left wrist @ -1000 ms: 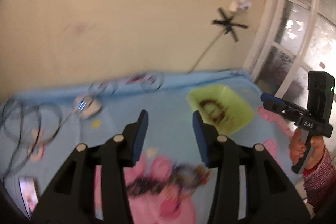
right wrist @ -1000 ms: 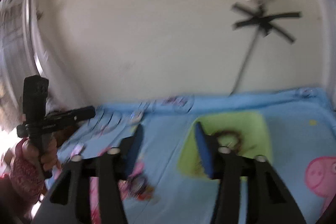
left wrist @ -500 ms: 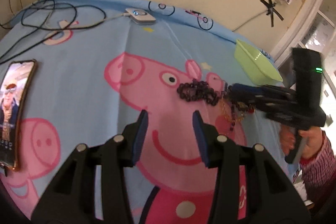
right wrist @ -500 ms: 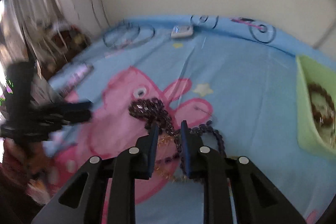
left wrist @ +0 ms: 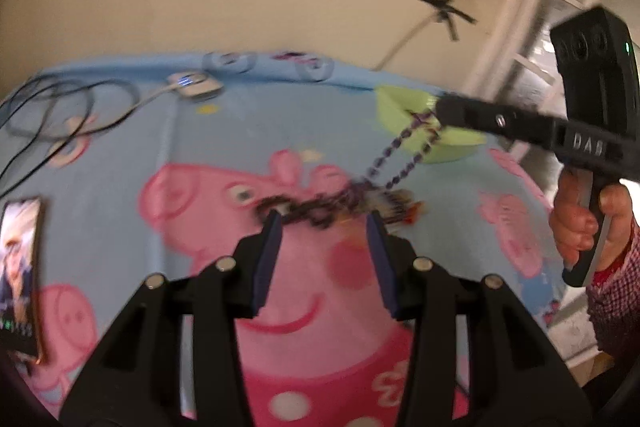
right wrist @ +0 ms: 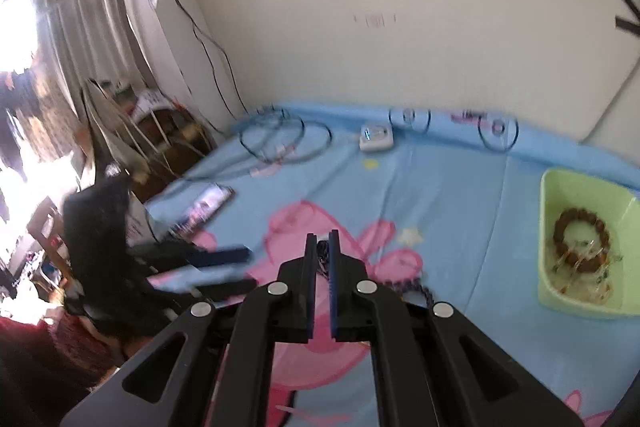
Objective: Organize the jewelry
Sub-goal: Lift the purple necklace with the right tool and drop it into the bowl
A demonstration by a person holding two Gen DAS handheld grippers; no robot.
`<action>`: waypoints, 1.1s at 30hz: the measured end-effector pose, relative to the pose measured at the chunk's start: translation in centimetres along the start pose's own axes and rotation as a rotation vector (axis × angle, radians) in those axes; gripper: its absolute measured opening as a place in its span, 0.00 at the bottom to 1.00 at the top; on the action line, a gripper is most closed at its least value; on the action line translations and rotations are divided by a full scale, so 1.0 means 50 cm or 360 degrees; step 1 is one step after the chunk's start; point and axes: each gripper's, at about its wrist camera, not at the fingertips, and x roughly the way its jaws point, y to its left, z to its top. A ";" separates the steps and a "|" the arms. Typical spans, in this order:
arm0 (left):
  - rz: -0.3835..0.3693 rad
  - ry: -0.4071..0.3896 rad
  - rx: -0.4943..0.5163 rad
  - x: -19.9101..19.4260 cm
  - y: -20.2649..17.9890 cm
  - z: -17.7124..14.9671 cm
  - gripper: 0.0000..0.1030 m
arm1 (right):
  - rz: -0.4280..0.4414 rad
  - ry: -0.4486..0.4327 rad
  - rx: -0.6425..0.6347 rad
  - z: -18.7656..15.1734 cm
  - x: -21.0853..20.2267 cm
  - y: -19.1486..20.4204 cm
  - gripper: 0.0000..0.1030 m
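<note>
My right gripper [right wrist: 322, 241] is shut on a purple bead necklace [right wrist: 322, 255], which shows dark between its blue pads. In the left wrist view, the right gripper [left wrist: 440, 113] hangs in front of the green tray [left wrist: 394, 101]. The necklace [left wrist: 394, 155] runs in two taut strands down to a tangled pile of jewelry [left wrist: 332, 205] on the pink pig print. My left gripper [left wrist: 324, 227] is open just short of that pile, with nothing between its pads. The green tray [right wrist: 545, 219] holds a brown bead bracelet [right wrist: 582, 241] and some thin chains.
The blue cartoon bedsheet [left wrist: 224, 155] runs back to a beige wall. On it lie a phone [left wrist: 18, 267], looped black cables [left wrist: 68, 107] and a white charger [left wrist: 192, 87]. A person's hand [left wrist: 580, 223] holds the right gripper's handle. Curtains and clutter [right wrist: 120, 131] stand beyond the bed's left edge.
The right gripper shut on the purple necklace at the pile and lifted it toward the green tray, stretching the strands. The left gripper came down closer to the pile, still open.
</note>
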 end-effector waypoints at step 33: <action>-0.0332 -0.0108 0.0256 0.201 -0.322 0.403 0.05 | -0.0250 -0.0638 0.0119 0.142 -0.345 -0.207 0.00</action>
